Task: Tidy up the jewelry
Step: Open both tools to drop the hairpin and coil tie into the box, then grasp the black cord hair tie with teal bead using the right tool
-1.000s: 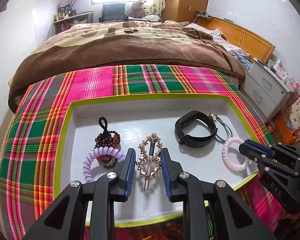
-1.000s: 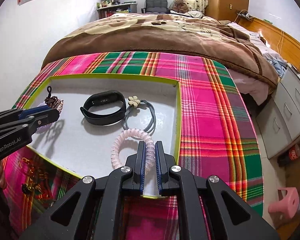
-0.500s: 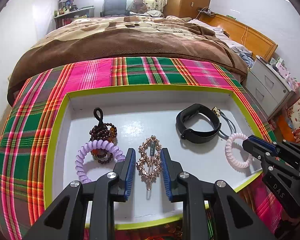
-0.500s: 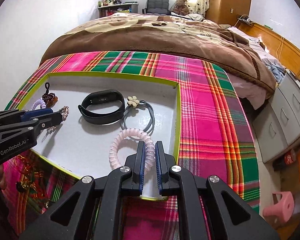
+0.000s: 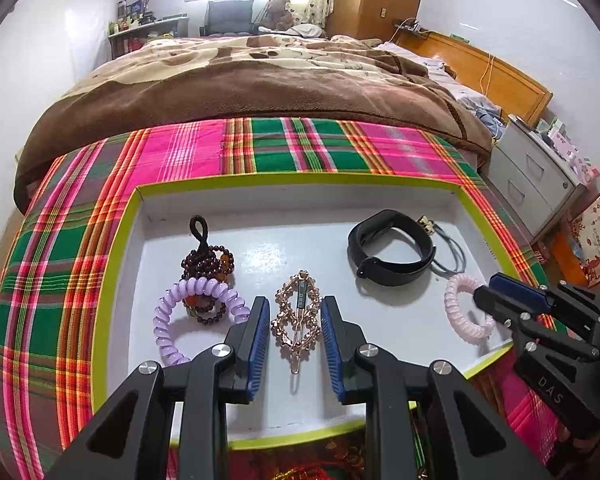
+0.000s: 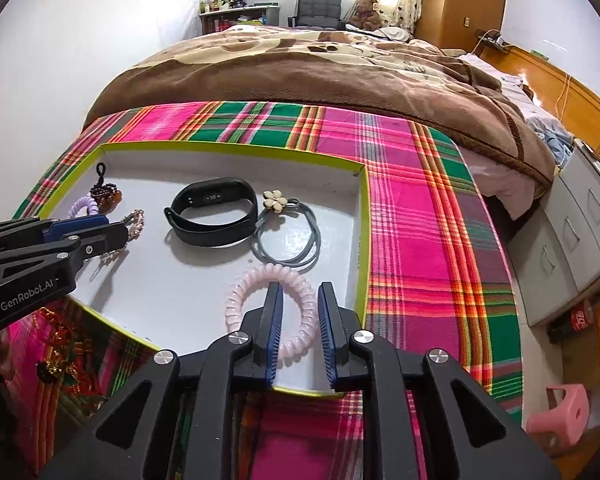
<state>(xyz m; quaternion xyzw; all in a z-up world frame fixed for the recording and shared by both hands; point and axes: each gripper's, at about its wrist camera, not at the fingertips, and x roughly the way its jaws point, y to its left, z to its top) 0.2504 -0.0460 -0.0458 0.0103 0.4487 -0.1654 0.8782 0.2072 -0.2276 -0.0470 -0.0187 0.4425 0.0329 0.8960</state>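
— Gold hair clip (image 5: 298, 316) lying flat on the tray (image 5: 380, 200) floor, dead ahead between the parted pads of the left gripper (image 5: 295, 344), long axis running straight along the fingers. Jaws opening, untouched.

— Pink coil tie (image 6: 270, 304) under the right gripper (image 6: 299, 332); jaws opening, straddling its near arc, nothing clamped.

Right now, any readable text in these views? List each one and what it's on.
"GenRobot.AI": side of the left gripper, right wrist view.
"DAS": body of the right gripper, left wrist view.
Red can by the drawers: logo too small to read.
Hair clip bar: lettering too blurred.
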